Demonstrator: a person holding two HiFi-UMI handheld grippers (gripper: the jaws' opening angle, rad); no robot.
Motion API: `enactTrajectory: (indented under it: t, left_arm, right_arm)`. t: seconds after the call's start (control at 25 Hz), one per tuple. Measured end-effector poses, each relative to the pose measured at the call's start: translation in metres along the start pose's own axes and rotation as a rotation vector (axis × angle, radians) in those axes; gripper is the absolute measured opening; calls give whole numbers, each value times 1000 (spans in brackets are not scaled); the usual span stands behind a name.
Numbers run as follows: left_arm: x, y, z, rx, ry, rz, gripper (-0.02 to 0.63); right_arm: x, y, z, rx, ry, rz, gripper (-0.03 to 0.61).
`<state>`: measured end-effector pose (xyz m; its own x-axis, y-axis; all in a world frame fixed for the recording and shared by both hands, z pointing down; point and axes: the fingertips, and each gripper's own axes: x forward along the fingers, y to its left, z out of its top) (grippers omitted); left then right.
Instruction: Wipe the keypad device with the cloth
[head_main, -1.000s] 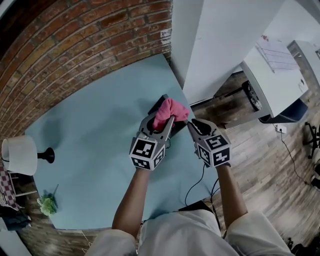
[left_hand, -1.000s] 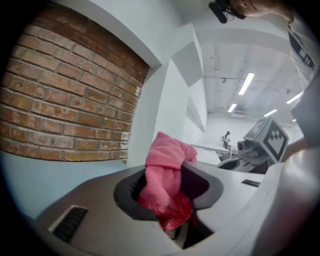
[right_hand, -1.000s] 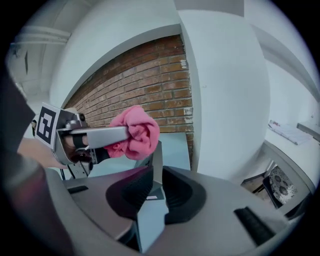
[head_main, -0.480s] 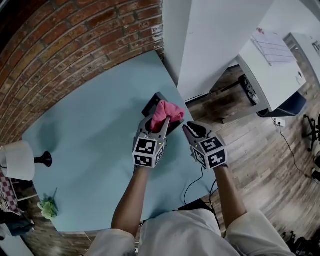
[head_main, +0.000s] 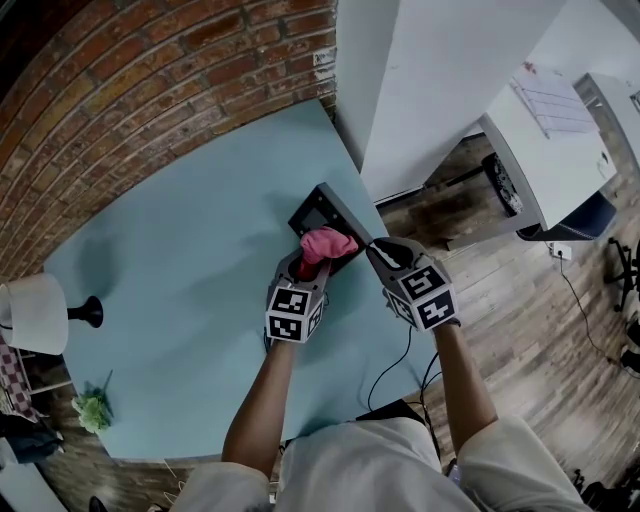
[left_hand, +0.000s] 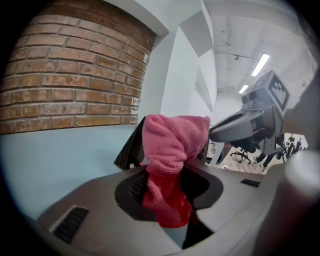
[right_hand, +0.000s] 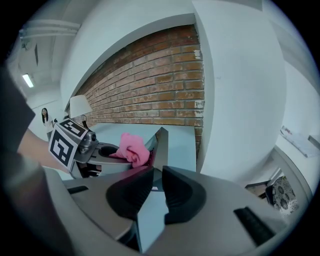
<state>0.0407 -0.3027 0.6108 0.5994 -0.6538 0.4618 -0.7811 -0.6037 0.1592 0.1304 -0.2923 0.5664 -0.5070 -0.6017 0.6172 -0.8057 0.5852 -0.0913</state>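
Cloth (head_main: 327, 243), pink and bunched, sits clamped between the jaws of the left gripper (head_main: 316, 260). Its lower part is pinched deep in the throat of the jaws, and its upper part bulges out past the tips. The bulging end rests on the near part of the keypad device (head_main: 320, 212), a dark slab with a sloped face whose far half shows uncovered. The device lies on the light blue table (head_main: 180, 260), close to the table's right edge and just in front of a white pillar (head_main: 440, 80). The right gripper (head_main: 377, 249) is at the device's right corner, beside the cloth but not touching it. Its jaws are drawn close, with only a narrow slit between them that shows table surface. The device's near edge stands right at their tips, but I cannot tell whether they pinch it. A dark cable (head_main: 392, 365) trails over the table's near edge below the right gripper. A brick wall (head_main: 150, 80) borders the table's far side. A small lamp (head_main: 40, 313) with a white shade stands at the table's left end, well apart from the device.
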Motion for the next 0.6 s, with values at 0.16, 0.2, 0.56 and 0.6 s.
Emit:
enactTrajectory:
  t: [0.16, 0.2, 0.56, 0.6]
  left_arm:
    - [1, 0, -1, 12, 10, -8, 147]
    - [0, 0, -2, 14, 13, -10, 147]
    - [-9, 6, -20, 25, 70, 1, 138]
    - [-11, 7, -27, 30, 93, 7, 138]
  right_arm:
    - [0, -1, -1, 21, -3, -1, 80]
    - [0, -1, -1, 22, -2, -1, 80]
    - [0, -1, -1, 23, -4, -2, 80]
    - [0, -1, -1, 24, -4, -2, 80]
